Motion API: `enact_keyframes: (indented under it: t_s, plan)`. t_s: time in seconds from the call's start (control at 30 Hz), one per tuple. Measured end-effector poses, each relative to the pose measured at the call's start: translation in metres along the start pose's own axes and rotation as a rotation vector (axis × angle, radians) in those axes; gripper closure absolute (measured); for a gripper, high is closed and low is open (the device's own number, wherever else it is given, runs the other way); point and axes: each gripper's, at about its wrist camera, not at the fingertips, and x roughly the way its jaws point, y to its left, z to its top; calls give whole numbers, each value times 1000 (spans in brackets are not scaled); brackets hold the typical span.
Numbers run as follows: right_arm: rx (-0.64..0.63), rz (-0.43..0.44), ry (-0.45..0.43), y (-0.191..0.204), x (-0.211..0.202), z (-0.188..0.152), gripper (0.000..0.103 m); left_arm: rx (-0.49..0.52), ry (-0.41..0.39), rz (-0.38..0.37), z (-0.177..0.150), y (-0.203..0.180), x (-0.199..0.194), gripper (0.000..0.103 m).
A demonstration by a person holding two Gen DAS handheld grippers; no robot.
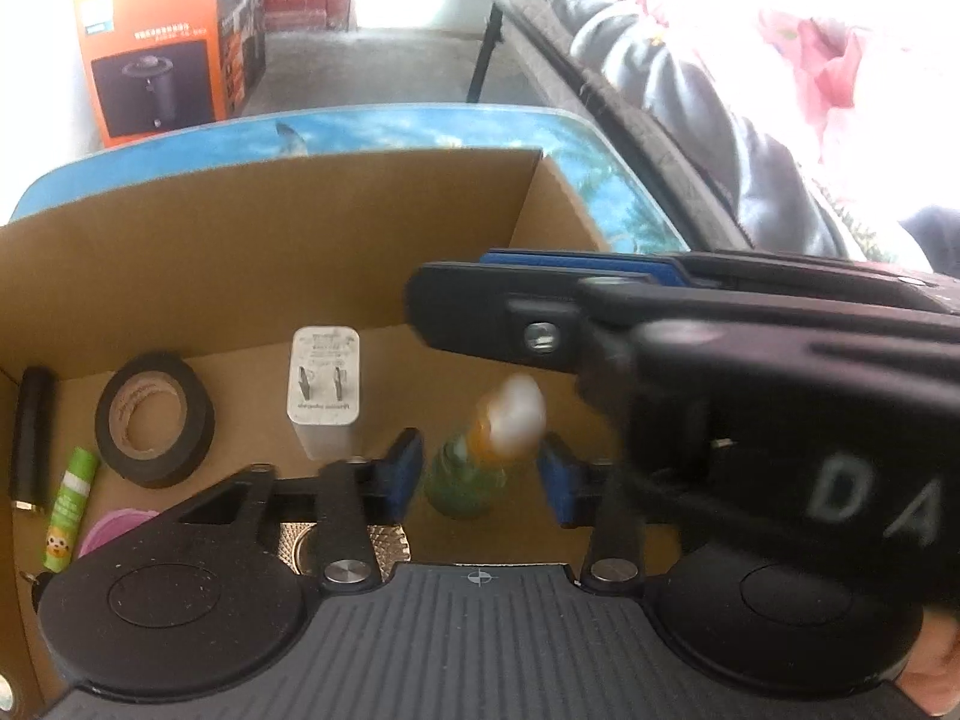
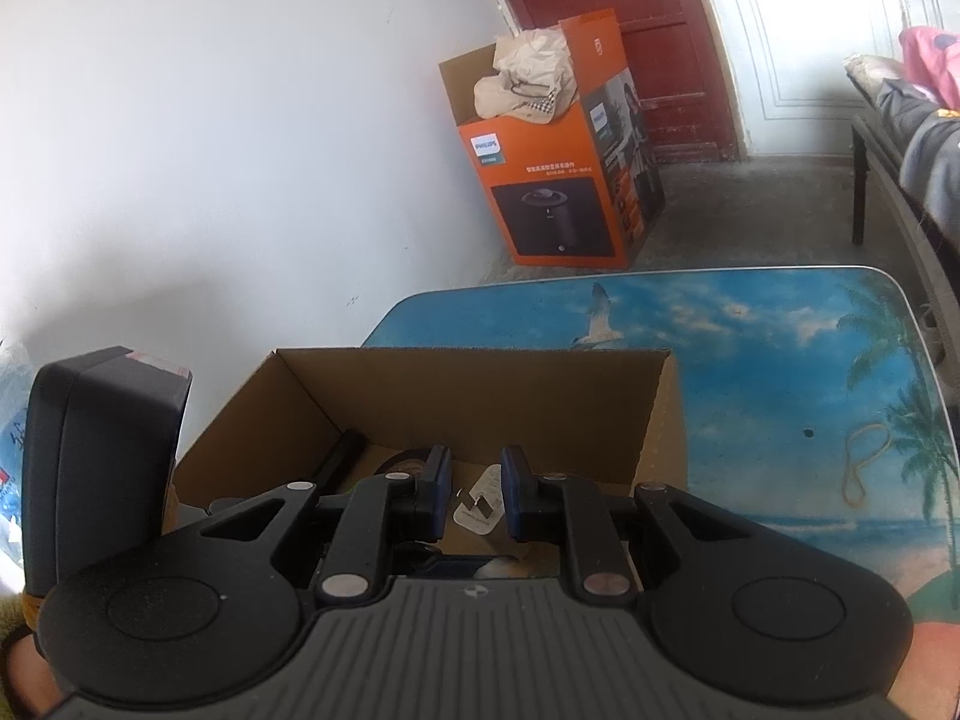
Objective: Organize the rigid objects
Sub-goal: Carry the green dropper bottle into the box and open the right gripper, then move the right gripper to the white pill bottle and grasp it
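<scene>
The left hand-held gripper hangs over the open cardboard box, its blue pads spread with a gap on each side of a small green bottle. The bottle has an orange neck and a blurred white cap; whether it is standing on the box floor or dropping cannot be told, but neither pad touches it, so this hand-held gripper is released. The bottle's long axis runs up the frame, cap toward the upper right.

The right hand-held gripper is also unclenched and holds nothing; in the left wrist view it crosses the right half of the frame as a dark, blurred body.

Inside the box, left of the bottle, a white charger stands near the back wall with its two prongs facing the camera. Further left lies a roll of black tape, flat on its side. At the far left a black cylinder lies with its long axis running up the frame, and just beside it a green lip-balm stick points the same way. A pink object peeks out at the lower left.

The box sits on a bench printed with a beach scene. An orange carton stands on the floor at upper centre of the right wrist view
</scene>
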Motion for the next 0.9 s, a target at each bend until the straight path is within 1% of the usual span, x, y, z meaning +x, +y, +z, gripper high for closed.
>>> enact_keyframes:
  t_s: [0.07, 0.1, 0.13, 0.23, 0.37, 0.4, 0.43, 0.47, 0.5, 0.53, 0.6, 0.67, 0.8, 0.87, 0.9]
  plan:
    - [7, -4, -23, 1, -12, 0, 83, 7, -33, 7, -1, -2, -5, 43]
    - [15, -7, -37, 2, -19, 0, 83, 12, -47, 10, 0, -4, -8, 41]
    - [24, -10, -51, 2, -27, -1, 83, 16, -61, 12, -1, -5, -12, 35]
    - [61, -23, -99, 2, -53, -5, 82, 24, -106, 8, -4, -9, -27, 27]
    - [101, -36, -172, 13, -96, -22, 80, 23, -182, 0, -15, -13, -59, 12]
    - [109, -37, -194, 17, -106, -29, 78, 18, -200, -9, -19, -13, -68, 10]
    - [118, -34, -214, 22, -117, -36, 75, 11, -217, -22, -25, -13, -78, 5]
    - [126, -25, -233, 26, -126, -45, 63, 7, -236, -34, -32, -13, -88, 3]
    - [137, -16, -249, 30, -134, -53, 54, 9, -255, -46, -41, -13, -99, 3]
    - [149, -6, -262, 34, -139, -62, 51, 12, -273, -54, -50, -11, -109, 2]
    - [170, 13, -262, 42, -144, -80, 47, 28, -308, -56, -69, -9, -126, 0]
    - [195, 17, -244, 49, -142, -94, 45, 51, -340, -33, -90, -6, -142, 0]
    - [197, 1, -198, 62, -133, -114, 45, 67, -436, 27, -134, 7, -166, 0]
    - [204, 21, -177, 66, -125, -120, 45, 70, -482, 44, -153, 15, -173, 0]
    - [209, 37, -165, 68, -121, -122, 45, 77, -487, 68, -161, 18, -173, 0]
